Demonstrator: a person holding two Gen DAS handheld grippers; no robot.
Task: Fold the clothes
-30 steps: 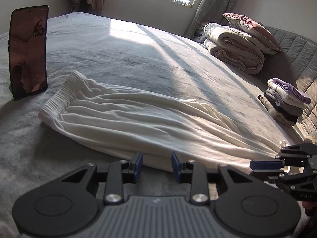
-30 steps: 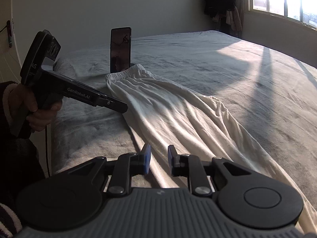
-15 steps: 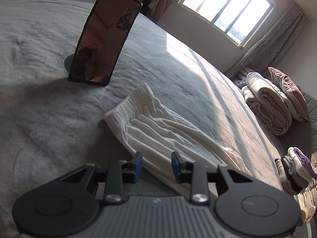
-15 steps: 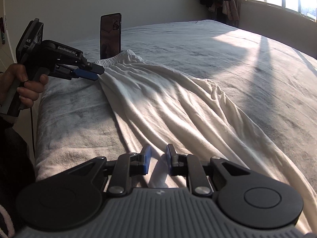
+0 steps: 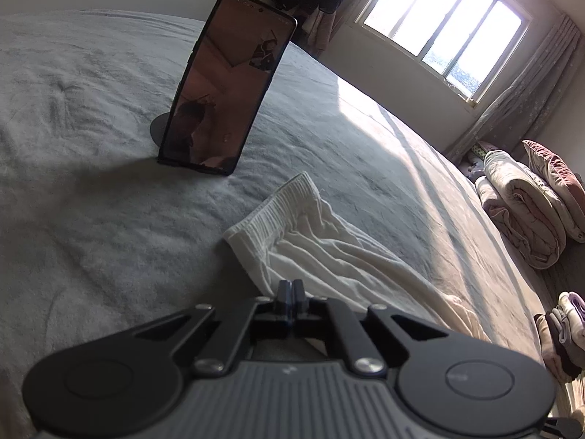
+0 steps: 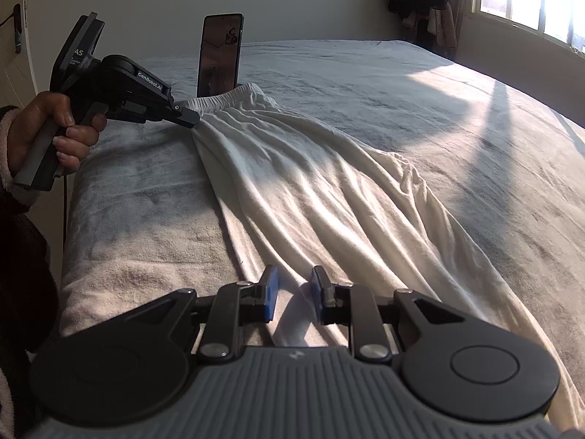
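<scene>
White trousers (image 5: 329, 256) lie lengthwise on the grey bed (image 5: 91, 219), with the ribbed waistband toward the phone. My left gripper (image 5: 290, 291) is shut, its tips pinched on the near edge of the trousers just below the waistband. From the right wrist view, the left gripper (image 6: 192, 121) bites the waistband corner of the trousers (image 6: 329, 201), held by a hand (image 6: 55, 128). My right gripper (image 6: 294, 289) sits low on the near edge of the leg. Its jaws are narrowly apart with a fold of white cloth pressed between them.
A phone (image 5: 226, 80) stands upright on a round stand just beyond the waistband. A folded quilt and pillow (image 5: 523, 205) and a stack of folded clothes (image 5: 563, 329) lie at the far right of the bed. A window (image 5: 442, 29) throws sunlight across the cover.
My left gripper travelled along the trousers from the leg to the waistband, rolled, and its jaws closed on the cloth's edge. My right gripper stayed in place on the leg.
</scene>
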